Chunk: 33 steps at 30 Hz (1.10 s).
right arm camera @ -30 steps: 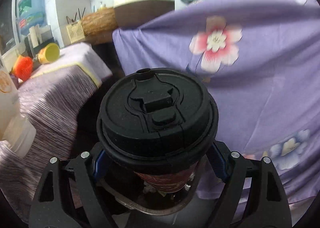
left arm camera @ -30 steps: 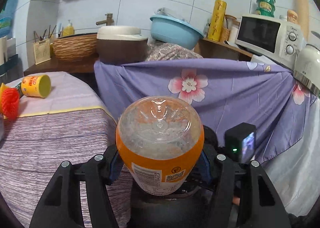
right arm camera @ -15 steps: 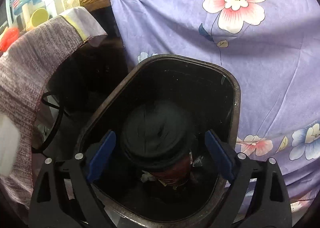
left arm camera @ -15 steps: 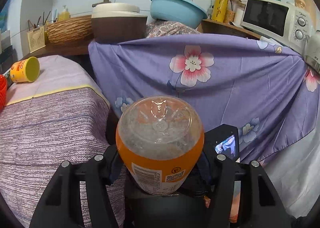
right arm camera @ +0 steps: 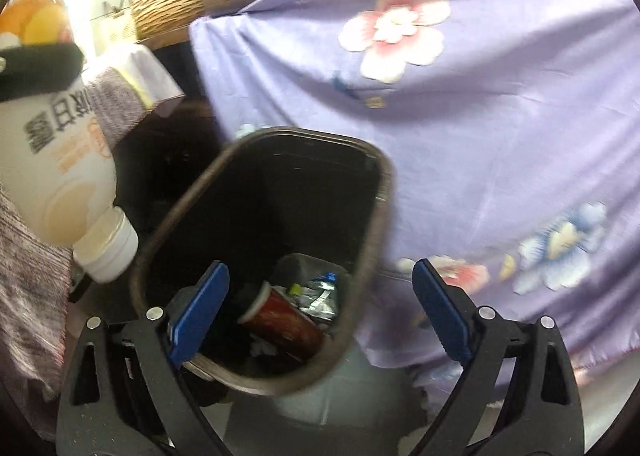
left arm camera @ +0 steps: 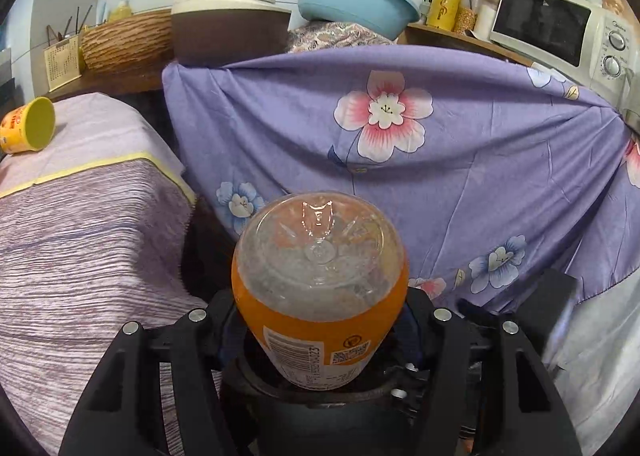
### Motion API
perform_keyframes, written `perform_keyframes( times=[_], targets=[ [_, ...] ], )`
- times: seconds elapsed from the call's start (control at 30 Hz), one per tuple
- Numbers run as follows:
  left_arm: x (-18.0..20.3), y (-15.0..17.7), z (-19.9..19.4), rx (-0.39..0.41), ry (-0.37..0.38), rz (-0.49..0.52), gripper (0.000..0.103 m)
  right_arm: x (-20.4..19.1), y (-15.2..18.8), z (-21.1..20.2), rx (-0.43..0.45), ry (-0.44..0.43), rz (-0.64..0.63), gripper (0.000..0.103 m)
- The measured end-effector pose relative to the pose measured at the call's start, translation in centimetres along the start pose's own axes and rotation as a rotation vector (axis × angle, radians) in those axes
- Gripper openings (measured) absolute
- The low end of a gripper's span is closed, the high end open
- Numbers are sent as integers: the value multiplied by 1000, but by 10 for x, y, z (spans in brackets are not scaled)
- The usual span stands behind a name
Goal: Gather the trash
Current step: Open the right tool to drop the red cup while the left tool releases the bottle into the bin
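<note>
Now left tool (left arm camera: pixel 320 320) clamps bottle (left arm camera: pixel 320 280); right tool (right arm camera: pixel 320 308) spread apart above bin (right arm camera: pixel 272 256), cup (right arm camera: pixel 280 320) inside.

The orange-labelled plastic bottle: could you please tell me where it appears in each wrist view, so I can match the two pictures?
Left wrist view: the orange-labelled plastic bottle fills the lower centre, base toward the camera, clamped in the left gripper.
Right wrist view: the same bottle sits at the left edge, white cap pointing down, beside the trash bin.
Shared landmark: the purple floral cloth, behind in both.
</note>
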<state>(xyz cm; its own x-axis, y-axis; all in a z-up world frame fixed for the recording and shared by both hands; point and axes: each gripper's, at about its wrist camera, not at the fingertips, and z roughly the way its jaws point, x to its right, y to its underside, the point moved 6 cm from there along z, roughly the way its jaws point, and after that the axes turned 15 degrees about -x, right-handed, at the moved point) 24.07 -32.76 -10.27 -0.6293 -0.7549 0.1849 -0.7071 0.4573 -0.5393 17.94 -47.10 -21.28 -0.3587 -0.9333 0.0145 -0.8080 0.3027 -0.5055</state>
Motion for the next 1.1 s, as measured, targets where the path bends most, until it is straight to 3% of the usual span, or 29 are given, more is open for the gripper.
perform_keyframes(
  times=[0.37, 0.4, 0.5, 0.53, 0.7, 0.93, 1.1],
  targets=[
    [16, 2, 56, -96, -18, 51, 61, 51, 39, -8, -50, 29, 117, 92],
    [18, 2, 59, -99, -23, 57, 63, 53, 41, -8, -53, 29, 120, 92],
    [21, 1, 66, -104, -28, 69, 84, 54, 43, -9, -56, 33, 124, 92],
    [21, 1, 64, -94, -30, 65, 86, 56, 44, -9, -60, 34, 129, 92],
    [21, 3, 49, -79, -4, 53, 88, 59, 45, -12, -59, 35, 140, 92],
    [26, 6, -5, 4, -24, 88, 97, 47, 37, -20, -46, 10, 126, 92],
    [17, 13, -47, 34, -19, 82, 98, 23, 24, -32, -21, -8, 72, 92]
  ],
)
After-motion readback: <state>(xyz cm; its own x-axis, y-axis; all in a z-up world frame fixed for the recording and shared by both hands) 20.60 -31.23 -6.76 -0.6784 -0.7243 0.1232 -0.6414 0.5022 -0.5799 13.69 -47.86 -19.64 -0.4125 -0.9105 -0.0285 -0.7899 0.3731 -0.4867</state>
